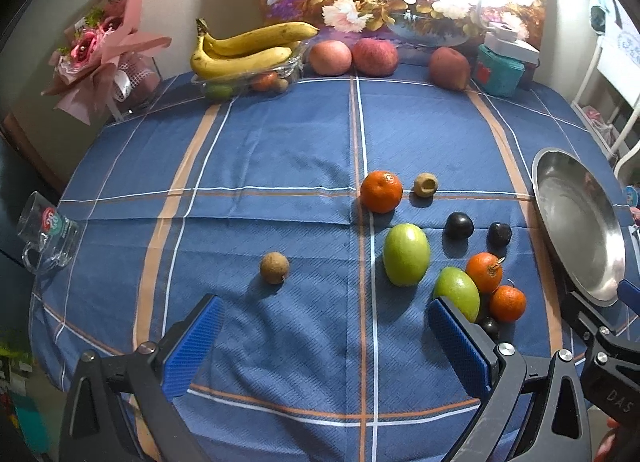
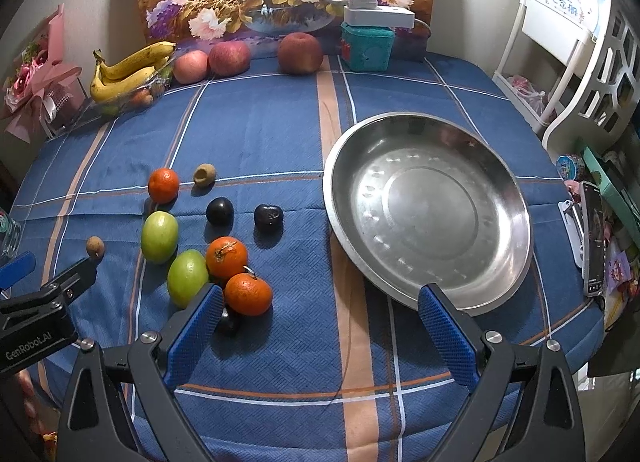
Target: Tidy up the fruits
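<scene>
**Nothing sorted yet, pan waiting bare**

Both blue-padded tools, left tool (image 1: 322, 346) and right tool (image 2: 320, 336), hang spread wide over my near edge, grasping nothing. My round steel pan (image 2: 516, 198) holds no fruit, overhanging nothing, with open blue checked tabletop (image 2: 260, 122) beyond. Green oval fruits (image 2: 159, 237), orange tangerines (image 2: 248, 294), dark plums (image 2: 220, 212) and brown longans (image 2: 95, 247) all remain left of it.

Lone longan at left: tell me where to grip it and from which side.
Grip the longan across its middle, coming down from above with the open left gripper. It is small and round, so any width across it works, and it sits apart from the other fruit on the cloth, leaving room for a finger on each side. Close gently; it would likely roll.
</scene>
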Available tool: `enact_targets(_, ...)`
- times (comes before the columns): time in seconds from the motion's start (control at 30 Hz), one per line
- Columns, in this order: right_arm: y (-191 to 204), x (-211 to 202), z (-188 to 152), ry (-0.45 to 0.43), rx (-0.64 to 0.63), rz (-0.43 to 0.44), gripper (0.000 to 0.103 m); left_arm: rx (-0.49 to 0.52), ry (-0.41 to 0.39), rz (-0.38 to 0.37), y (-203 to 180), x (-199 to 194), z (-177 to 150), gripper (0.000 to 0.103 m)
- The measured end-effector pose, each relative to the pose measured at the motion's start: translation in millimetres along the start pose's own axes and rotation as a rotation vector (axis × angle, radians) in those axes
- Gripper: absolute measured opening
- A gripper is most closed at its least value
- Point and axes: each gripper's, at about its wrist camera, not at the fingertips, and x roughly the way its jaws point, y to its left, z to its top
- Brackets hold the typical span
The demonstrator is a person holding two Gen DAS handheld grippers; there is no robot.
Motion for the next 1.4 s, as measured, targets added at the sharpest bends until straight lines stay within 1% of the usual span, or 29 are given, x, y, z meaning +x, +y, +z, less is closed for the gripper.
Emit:
enact_targets(0.1, 4, 7, 2, 0.021, -0.018, 0.01, 0.098, -0.007, 0.009, -0.024, -1, 9, 7, 0.103)
enact_targets(0.2, 12, 21, 3, 0.041, -0.054, 0.031, 0.098, -0.05, 0.048, -0.098, -1, 21, 12, 0.103)
enact_targets(0.27, 17, 29, 4, 0.046, -0.054, 0.082, 0.098, -0.093, 0.077, -0.153, -1, 29, 15, 0.103)
enact_targets(0.3, 19, 32, 4, 0.046, -0.045, 0.114, 0.098, -0.098, 0.085, -0.168, -3, 32, 16, 0.103)
enact_targets(0.33, 21, 34, 5, 0.05, -0.025, 0.151, 0.098, -0.095, 0.089, -0.169, -5, 34, 17, 0.103)
enact_targets(0.4, 22, 40, 8, 0.051, 0.0, 0.175, 0.098, -0.075, 0.096, -0.16, -12, 38, 19, 0.103)
enact_targets(0.43, 21, 42, 8, 0.066, 0.017, 0.19, 0.098, -0.072, 0.106, -0.165, -15, 40, 20, 0.103)
enact_targets(0.5, 21, 44, 9, 0.09, 0.046, 0.221, 0.097, -0.092, 0.139, -0.182, -18, 46, 24, 0.103)
enact_targets(0.57, 24, 50, 10, 0.107, 0.03, 0.188, 0.097, -0.15, 0.167, -0.228, -21, 49, 28, 0.103)
enact_targets(0.63, 27, 53, 10, 0.116, 0.014, 0.162, 0.096, -0.175, 0.165, -0.262, -26, 48, 32, 0.103)
enact_targets(0.67, 28, 55, 9, 0.125, 0.01, 0.159, 0.089, -0.166, 0.157, -0.259, -32, 48, 34, 0.103)
enact_targets(0.73, 30, 62, 13, 0.138, 0.01, 0.153, 0.077, -0.133, 0.154, -0.216, -44, 49, 34, 0.102)
enact_targets(0.8, 29, 68, 14, 0.154, 0.017, 0.151, 0.077, -0.129, 0.166, -0.218, -48, 53, 31, 0.101)
enact_targets(0.9, 26, 72, 14, 0.167, 0.028, 0.149, 0.076, -0.175, 0.203, -0.27, -45, 60, 27, 0.094)
enact_targets(1.0, 25, 75, 12, 0.173, 0.047, 0.162, 0.076, -0.177, 0.223, -0.285, -43, 63, 20, 0.085)
enact_targets(1.03, 25, 76, 12, 0.179, 0.047, 0.168, 0.076, -0.18, 0.234, -0.3, -42, 63, 20, 0.082)
enact_targets(1.1, 28, 80, 11, 0.186, 0.043, 0.171, 0.076, -0.194, 0.252, -0.339, -41, 64, 19, 0.08)
enact_targets(1.2, 28, 85, 10, 0.192, 0.044, 0.174, 0.076, -0.204, 0.27, -0.373, -39, 62, 13, 0.072)
enact_targets(1.23, 29, 86, 11, 0.197, 0.044, 0.174, 0.075, -0.203, 0.279, -0.381, -40, 63, 12, 0.067)
enact_targets(1.27, 29, 83, 11, 0.207, 0.044, 0.175, 0.07, -0.206, 0.288, -0.39, -42, 65, 11, 0.061)
enact_targets(1.3, 29, 82, 13, 0.209, 0.044, 0.177, 0.068, -0.211, 0.297, -0.398, -42, 66, 10, 0.058)
enact_targets(1.33, 29, 83, 13, 0.21, 0.045, 0.18, 0.065, -0.22, 0.309, -0.412, -43, 68, 10, 0.056)
enact_targets(1.4, 29, 84, 14, 0.212, 0.05, 0.185, 0.062, -0.246, 0.33, -0.438, -43, 73, 8, 0.056)
